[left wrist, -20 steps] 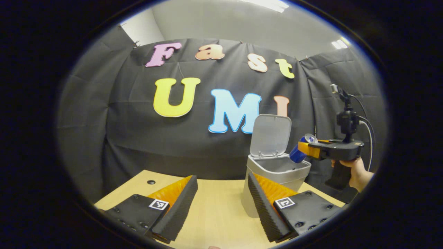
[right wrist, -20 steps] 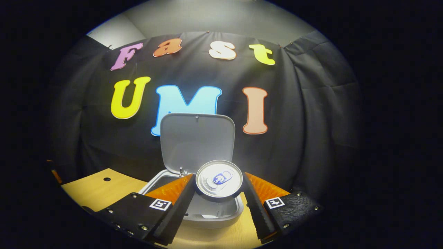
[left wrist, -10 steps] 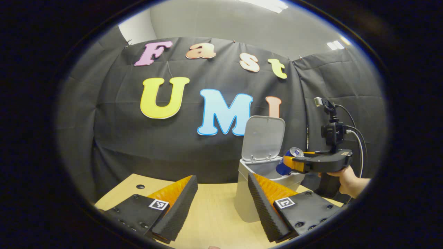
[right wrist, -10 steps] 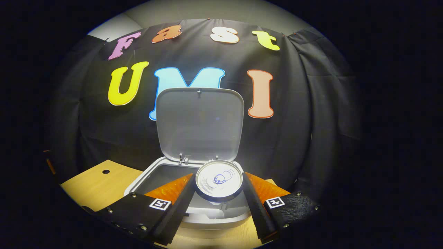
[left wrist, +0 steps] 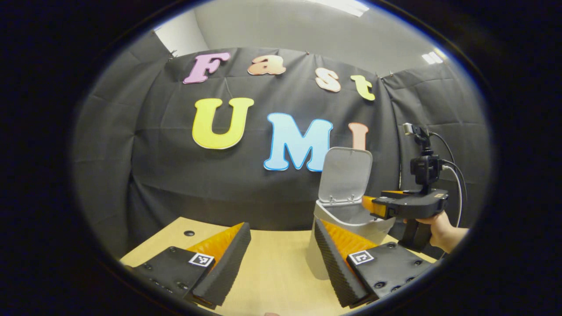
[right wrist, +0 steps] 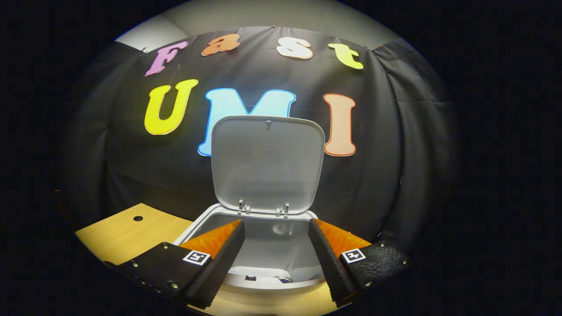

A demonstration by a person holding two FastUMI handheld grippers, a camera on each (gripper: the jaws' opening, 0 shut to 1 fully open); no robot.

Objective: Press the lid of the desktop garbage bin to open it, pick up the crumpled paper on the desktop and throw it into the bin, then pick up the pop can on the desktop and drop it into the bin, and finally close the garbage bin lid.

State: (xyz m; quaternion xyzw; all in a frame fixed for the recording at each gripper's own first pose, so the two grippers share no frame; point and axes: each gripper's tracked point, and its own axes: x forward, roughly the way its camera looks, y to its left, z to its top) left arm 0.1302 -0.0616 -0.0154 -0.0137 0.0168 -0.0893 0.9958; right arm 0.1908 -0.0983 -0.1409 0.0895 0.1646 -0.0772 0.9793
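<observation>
The right claw (right wrist: pixel 274 245) is spread wide, nothing pinched between its ridged, wedge-shaped fingers (right wrist: pixel 228 250); it is held directly above the open mouth of the garbage bin (right wrist: pixel 263 287). In the left gripper view the right claw (left wrist: pixel 368 205) is seen from the side, level over the bin's rim, gripped by a hand (left wrist: pixel 441 230) on a pistol-type handle, with a cable running off a small mast on top.

The left claw (left wrist: pixel 281 250) is also spread wide and empty, fingers (left wrist: pixel 333 259) apart over the tabletop (left wrist: pixel 272 272), touching nothing. Square printed markers are seen on the flat plates of both claws.

The bin is a light grey plastic box with rounded corners, standing near the tabletop's far right edge. Its lid (right wrist: pixel 268 164) is upright, hinged at the back, a smooth rounded-rectangle panel with two small hinge tabs at its base. Inside the bin, at the bottom, a bit of white and a small blue patch are glimpsed; whether these are the crumpled paper and pop can cannot be told.

The tabletop is pale wood-grain laminate with a small round hole (left wrist: pixel 189 233) near its far left corner.
</observation>
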